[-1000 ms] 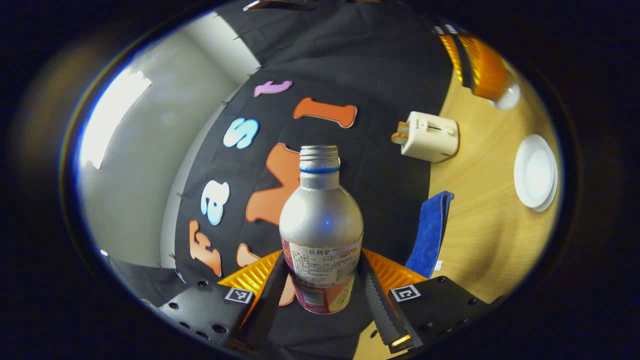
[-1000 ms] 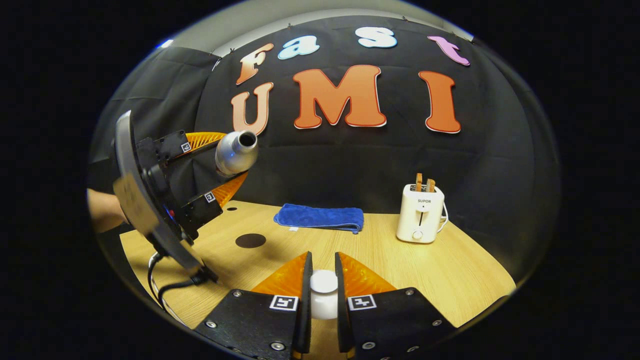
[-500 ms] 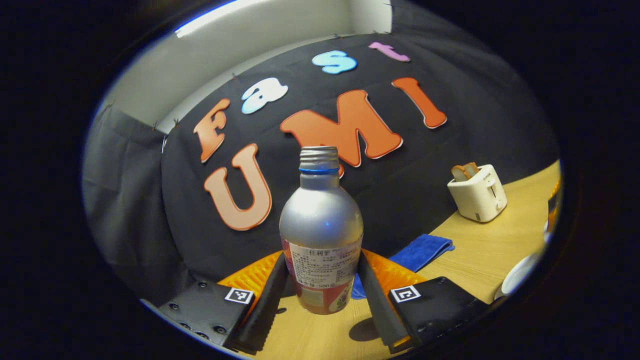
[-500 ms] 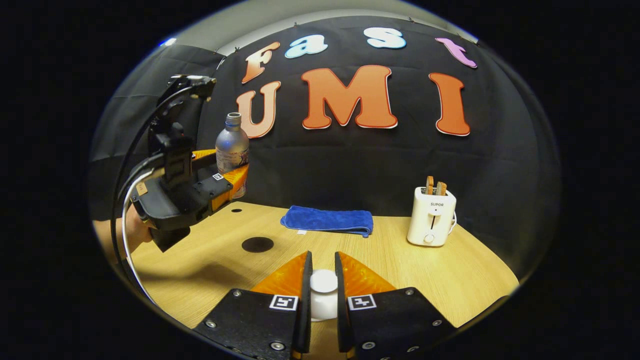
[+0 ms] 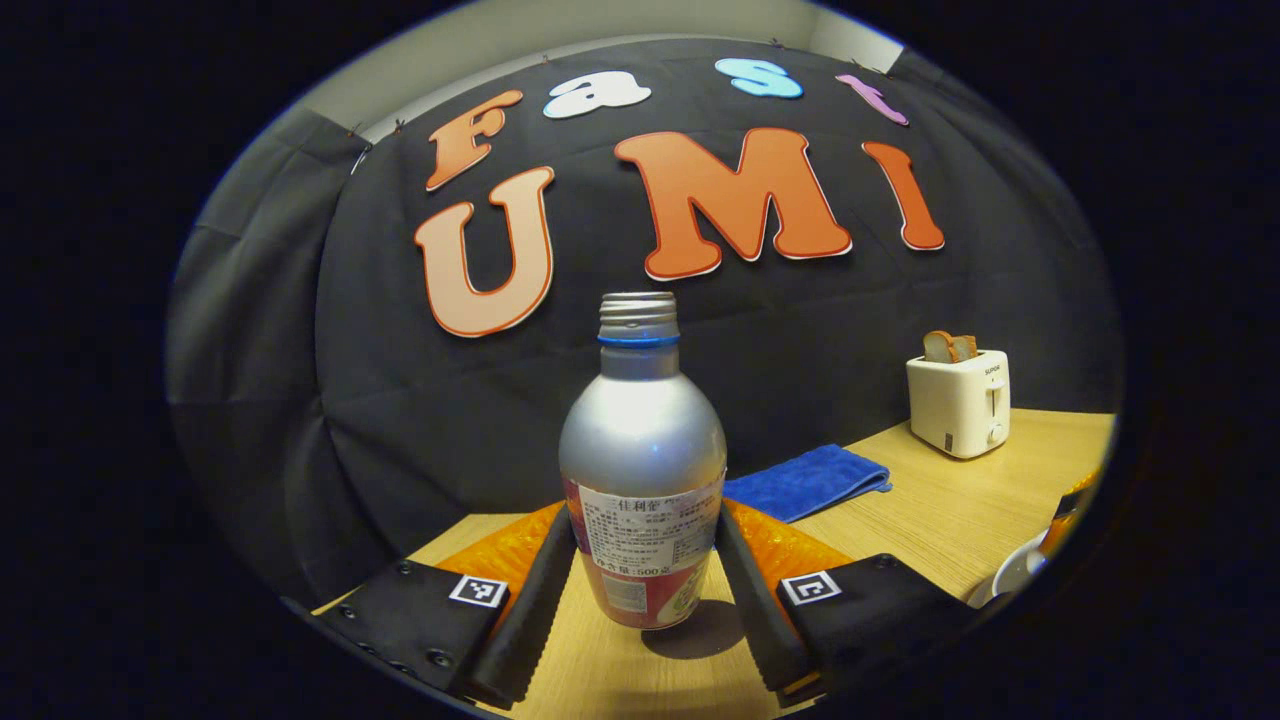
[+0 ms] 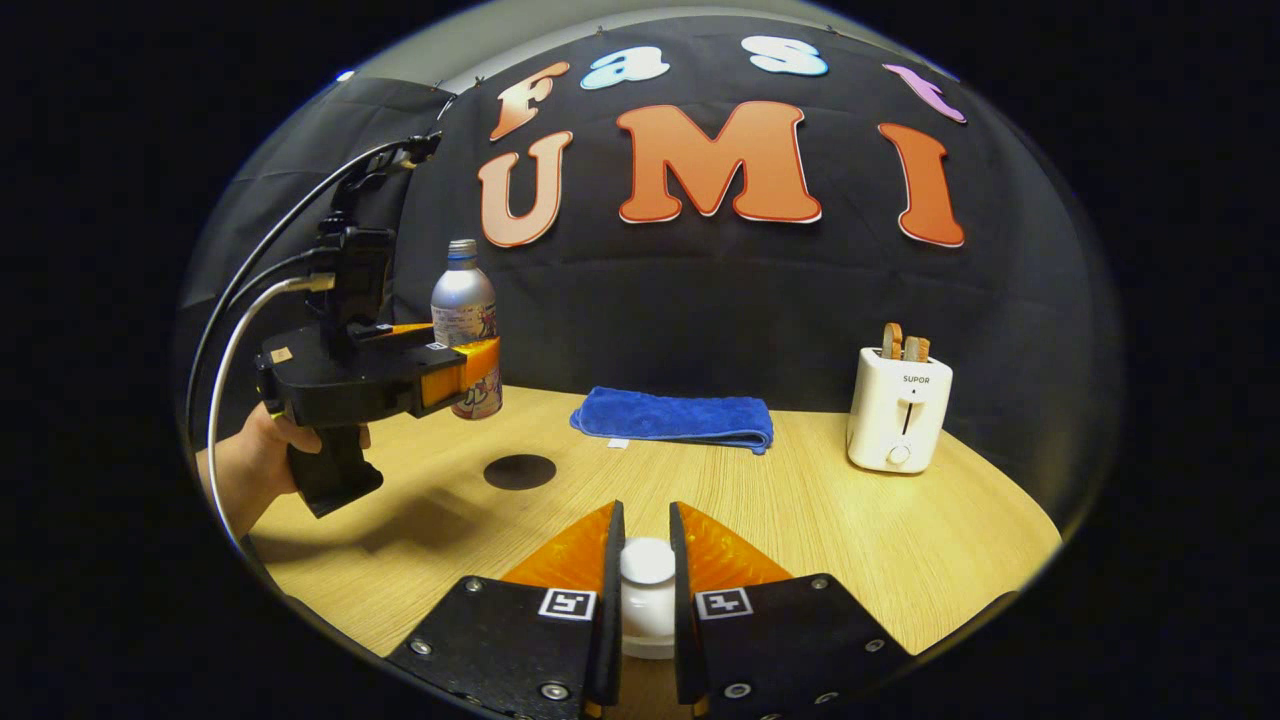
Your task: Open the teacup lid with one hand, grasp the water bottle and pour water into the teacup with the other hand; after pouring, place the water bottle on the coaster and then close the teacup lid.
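Above the table (image 6: 800, 520), left tool (image 5: 640, 560) clamps the upright water bottle (image 5: 642, 450); right tool (image 6: 647, 590) clamps the lid knob (image 6: 647, 590).

Metal, wood, cloth and plastic — how each surface looks

The water bottle (image 5: 642, 440) is brushed, satin metal with a glossy printed paper label; the tabletop (image 6: 800, 530) is matt pale wood grain; the towel (image 6: 675, 418) is soft blue pile cloth; the toaster (image 6: 898, 420) is smooth cream plastic — the teacup lid (image 6: 647, 590) is glossy white.

The teacup (image 5: 1015, 575) is cut off at the edge; the gripper fingers (image 6: 606, 600) hide most of the lid (image 6: 647, 590).
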A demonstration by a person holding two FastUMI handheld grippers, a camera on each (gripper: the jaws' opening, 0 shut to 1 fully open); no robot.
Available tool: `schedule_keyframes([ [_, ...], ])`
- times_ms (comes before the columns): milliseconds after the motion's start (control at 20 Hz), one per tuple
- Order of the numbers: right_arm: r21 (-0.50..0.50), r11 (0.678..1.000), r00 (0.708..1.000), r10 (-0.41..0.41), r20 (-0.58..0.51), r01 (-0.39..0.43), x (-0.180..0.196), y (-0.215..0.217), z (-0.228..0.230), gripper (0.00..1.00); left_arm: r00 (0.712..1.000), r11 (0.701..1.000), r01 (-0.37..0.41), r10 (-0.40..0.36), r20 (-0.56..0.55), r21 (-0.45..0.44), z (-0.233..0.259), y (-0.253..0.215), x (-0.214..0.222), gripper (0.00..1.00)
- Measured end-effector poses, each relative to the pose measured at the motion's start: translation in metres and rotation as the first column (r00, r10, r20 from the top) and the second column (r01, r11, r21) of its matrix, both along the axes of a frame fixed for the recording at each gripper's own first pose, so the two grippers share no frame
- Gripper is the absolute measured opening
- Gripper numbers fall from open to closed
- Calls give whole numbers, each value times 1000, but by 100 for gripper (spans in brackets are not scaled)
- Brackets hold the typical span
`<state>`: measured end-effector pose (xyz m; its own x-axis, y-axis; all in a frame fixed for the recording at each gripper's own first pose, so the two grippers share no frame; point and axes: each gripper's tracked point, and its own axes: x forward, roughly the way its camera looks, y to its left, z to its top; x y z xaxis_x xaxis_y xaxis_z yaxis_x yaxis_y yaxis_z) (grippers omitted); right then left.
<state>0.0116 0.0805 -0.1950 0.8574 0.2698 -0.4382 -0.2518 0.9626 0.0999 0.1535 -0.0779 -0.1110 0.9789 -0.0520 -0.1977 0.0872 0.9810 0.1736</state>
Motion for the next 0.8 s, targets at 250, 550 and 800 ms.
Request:
schedule_keyframes([
  [250, 6, 1000, 999, -29, -21, 29, 1, -2, -18, 22, 998, 995, 1, -7, -59, -99, -14, -1, 2, 84],
  [550, -10, 999, 999, -32, -14, 32, 2, -1, -29, 18, 994, 980, -10, -11, -106, -201, -27, 3, 10, 84],
  [800, -39, 999, 1000, -26, 3, 26, 5, 0, -30, 27, 988, 963, -10, -31, -151, -270, -36, 4, 14, 82],
])
